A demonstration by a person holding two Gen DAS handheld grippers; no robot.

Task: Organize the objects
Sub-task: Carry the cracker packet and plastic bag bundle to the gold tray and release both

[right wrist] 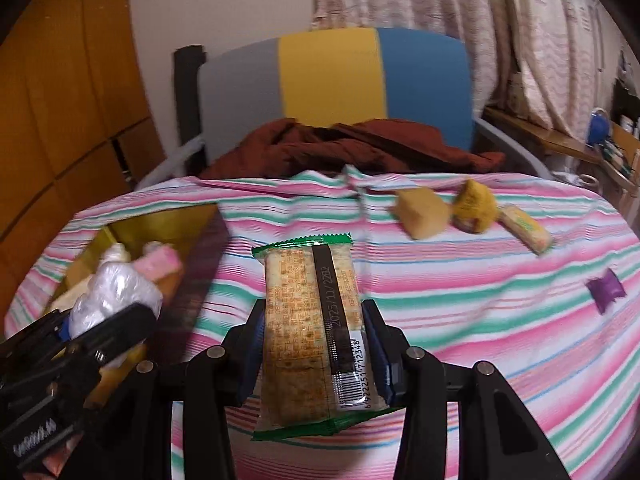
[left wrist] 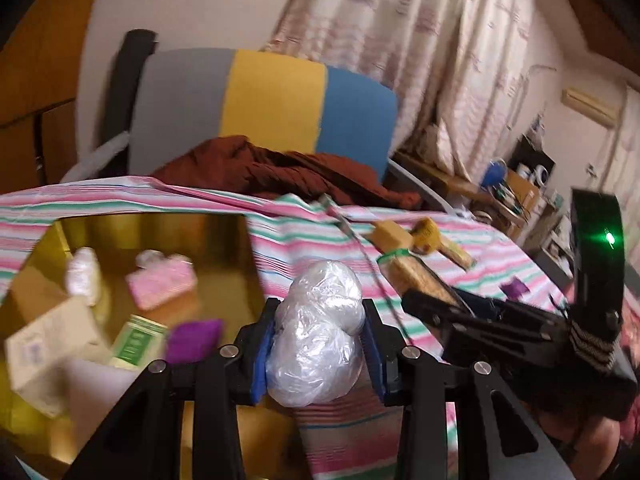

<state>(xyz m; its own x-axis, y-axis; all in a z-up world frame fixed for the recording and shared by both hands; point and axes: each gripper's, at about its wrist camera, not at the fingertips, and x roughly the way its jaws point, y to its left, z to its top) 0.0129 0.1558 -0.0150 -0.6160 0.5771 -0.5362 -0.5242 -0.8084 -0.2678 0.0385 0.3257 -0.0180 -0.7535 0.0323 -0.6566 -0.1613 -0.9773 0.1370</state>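
**Claw hardware: appearance**

Left claw [left wrist: 318, 344]: matte black frame w/ angled struts. Round silver screw heads at the linkage joints, four visible. Fingers lined w/ blue pads [left wrist: 262, 356] on the inner faces.

Right claw [right wrist: 316, 344]: same build, i.e. black struts, silver screws, blue pad liners. Seen from the left wrist cam, its body carries a black curved housing [left wrist: 598, 248] w/ a lit green LED, plus a grey-black cord wrap round the base.

White lettering on the left unit's black block, seen from the right wrist cam; illegible.
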